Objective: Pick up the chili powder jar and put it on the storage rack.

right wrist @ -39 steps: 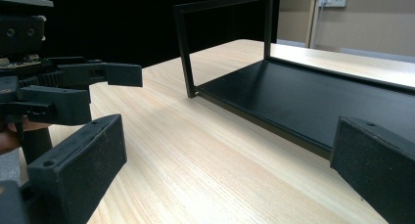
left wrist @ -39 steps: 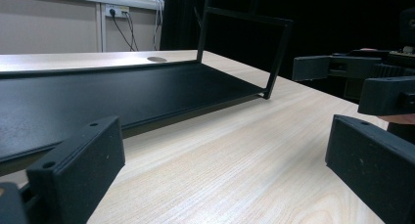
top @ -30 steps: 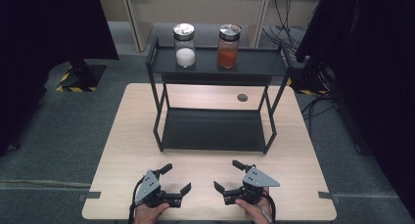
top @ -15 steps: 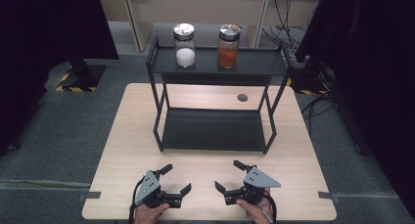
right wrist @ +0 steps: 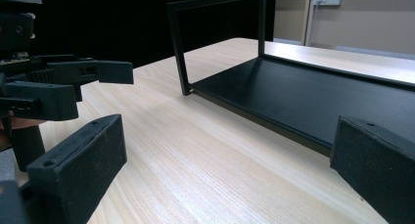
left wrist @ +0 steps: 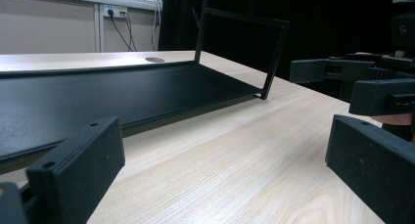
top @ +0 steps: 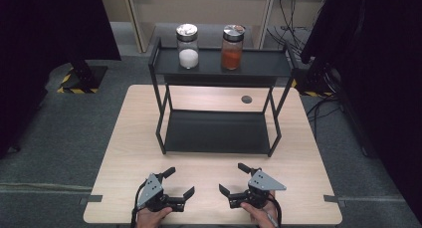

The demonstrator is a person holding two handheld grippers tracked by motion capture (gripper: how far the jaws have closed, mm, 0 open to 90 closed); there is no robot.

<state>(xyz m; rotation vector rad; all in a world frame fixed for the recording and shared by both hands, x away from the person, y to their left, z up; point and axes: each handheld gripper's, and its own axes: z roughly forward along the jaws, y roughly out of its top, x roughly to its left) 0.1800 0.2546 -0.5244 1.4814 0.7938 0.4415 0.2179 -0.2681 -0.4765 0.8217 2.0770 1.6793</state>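
A black two-tier metal rack (top: 219,133) stands on the wooden table (top: 129,133). On its top shelf sit a jar of white powder (top: 188,47) and a jar of orange powder (top: 232,48), both with metal lids. My left gripper (top: 178,181) rests near the table's front edge, open and empty. My right gripper (top: 233,178) lies beside it, also open and empty, its jaws pointing left toward the other. The rack's lower shelf (left wrist: 98,94) lies ahead in the left gripper view, and the same lower shelf (right wrist: 303,94) appears in the right gripper view.
A round cable hole (top: 246,99) is in the table behind the rack. Dark curtains (top: 50,34) hang at both sides, and cables (top: 323,103) lie on the floor at the right. Bare tabletop lies between the rack and the grippers.
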